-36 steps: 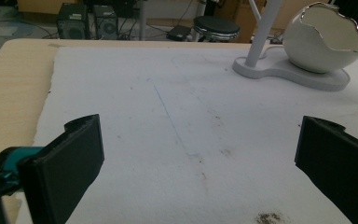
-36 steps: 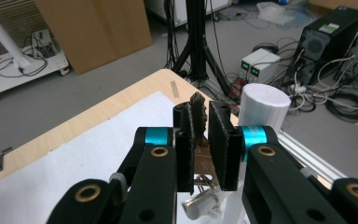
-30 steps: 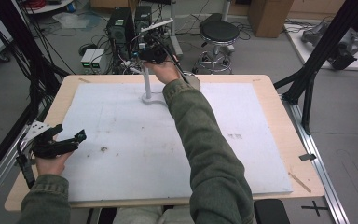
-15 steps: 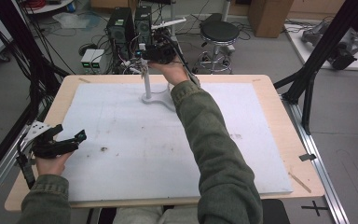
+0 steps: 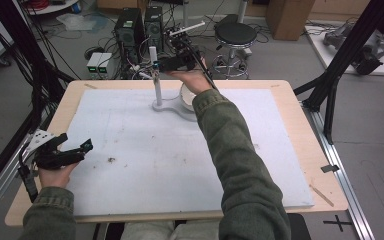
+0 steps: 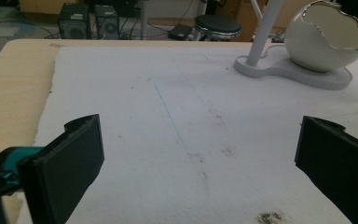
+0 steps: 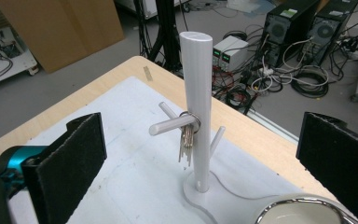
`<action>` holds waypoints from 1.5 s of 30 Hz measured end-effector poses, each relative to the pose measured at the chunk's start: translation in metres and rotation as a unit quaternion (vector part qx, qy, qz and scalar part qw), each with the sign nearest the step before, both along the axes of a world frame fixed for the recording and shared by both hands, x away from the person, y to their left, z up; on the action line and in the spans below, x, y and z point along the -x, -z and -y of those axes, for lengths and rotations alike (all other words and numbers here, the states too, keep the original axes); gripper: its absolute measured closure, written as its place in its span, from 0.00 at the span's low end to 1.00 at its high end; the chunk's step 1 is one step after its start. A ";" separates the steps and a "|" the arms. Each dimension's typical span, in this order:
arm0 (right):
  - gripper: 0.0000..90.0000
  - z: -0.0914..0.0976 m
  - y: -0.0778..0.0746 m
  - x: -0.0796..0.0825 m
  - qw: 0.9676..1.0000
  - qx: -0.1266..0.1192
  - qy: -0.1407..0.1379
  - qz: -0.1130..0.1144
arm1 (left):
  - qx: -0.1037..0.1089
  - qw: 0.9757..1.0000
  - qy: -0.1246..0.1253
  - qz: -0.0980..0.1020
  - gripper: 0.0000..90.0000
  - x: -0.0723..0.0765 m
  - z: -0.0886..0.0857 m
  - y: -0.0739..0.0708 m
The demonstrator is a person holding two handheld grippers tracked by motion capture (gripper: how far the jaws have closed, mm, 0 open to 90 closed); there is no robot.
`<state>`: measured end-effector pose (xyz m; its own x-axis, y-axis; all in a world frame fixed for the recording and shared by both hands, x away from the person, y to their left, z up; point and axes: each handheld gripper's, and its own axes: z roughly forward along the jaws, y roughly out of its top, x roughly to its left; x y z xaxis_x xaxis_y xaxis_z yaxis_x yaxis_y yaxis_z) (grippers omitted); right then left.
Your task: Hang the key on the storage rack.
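At the far edge of the table (image 5: 300, 145), the right gripper (image 5: 166, 63) hangs level beside the top of the white stand (image 7: 196, 116). Its jaws have just been opening and now gape wide, with nothing between them. A ring of keys (image 7: 187, 135) hangs on one peg of the stand, touching the post. Just beside the post, on the same base, sits an egg-shaped white bowl (image 6: 328, 39) with a jagged silver rim. Near the table's left edge, well apart from the stand, the left gripper (image 5: 72, 152) rests in the hand, jaws spread wide and empty.
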<state>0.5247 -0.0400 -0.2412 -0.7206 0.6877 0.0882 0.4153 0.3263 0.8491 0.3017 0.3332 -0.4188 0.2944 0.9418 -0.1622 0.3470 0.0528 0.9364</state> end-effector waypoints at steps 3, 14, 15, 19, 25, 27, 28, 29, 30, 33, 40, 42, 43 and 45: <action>0.01 0.001 -0.004 0.004 1.000 0.005 0.004 0.004 | -0.001 1.000 0.000 0.000 0.02 0.000 0.000 0.000; 0.01 0.019 -0.007 0.021 1.000 0.018 0.011 0.006 | 0.000 1.000 0.002 0.000 0.02 0.000 0.000 0.000; 0.01 0.025 -0.005 0.024 1.000 0.019 0.012 0.002 | -0.001 1.000 0.001 0.000 0.02 0.000 0.000 0.000; 0.01 0.035 -0.006 0.029 1.000 0.009 0.013 0.005 | -0.002 1.000 0.000 0.000 0.02 0.000 0.001 0.000; 0.01 0.055 -0.009 0.039 1.000 0.004 0.020 0.012 | -0.001 1.000 0.000 -0.001 0.02 0.001 0.000 0.000; 0.01 0.064 -0.007 0.046 0.999 0.009 0.028 0.015 | 0.003 1.000 0.000 0.000 0.02 0.001 0.001 -0.001; 0.01 0.064 -0.007 0.046 0.999 0.009 0.028 0.015 | 0.002 1.000 0.002 0.000 0.02 0.001 0.001 -0.001; 0.01 0.067 -0.006 0.048 0.999 0.015 0.030 0.014 | 0.001 1.000 0.003 0.000 0.02 0.001 0.001 -0.001; 0.01 0.070 -0.006 0.051 0.999 0.018 0.034 0.017 | -0.001 1.000 0.003 0.000 0.02 0.001 0.001 -0.001; 0.01 0.079 -0.006 0.059 0.999 0.015 0.039 0.018 | 0.000 1.000 0.003 0.001 0.02 0.001 0.001 -0.001; 0.01 0.093 -0.010 0.071 0.999 0.016 0.043 0.027 | 0.001 1.000 0.002 0.002 0.02 0.002 0.000 -0.001; 0.01 0.095 -0.012 0.075 0.999 0.011 0.039 0.029 | 0.003 1.000 0.002 0.001 0.02 0.002 0.001 -0.001; 0.01 0.097 -0.010 0.080 0.999 0.011 0.039 0.031 | 0.003 1.000 0.002 0.001 0.02 0.002 0.001 -0.001; 0.01 0.099 -0.009 0.081 0.999 0.012 0.038 0.031 | 0.002 1.000 0.003 0.000 0.02 0.002 0.001 -0.002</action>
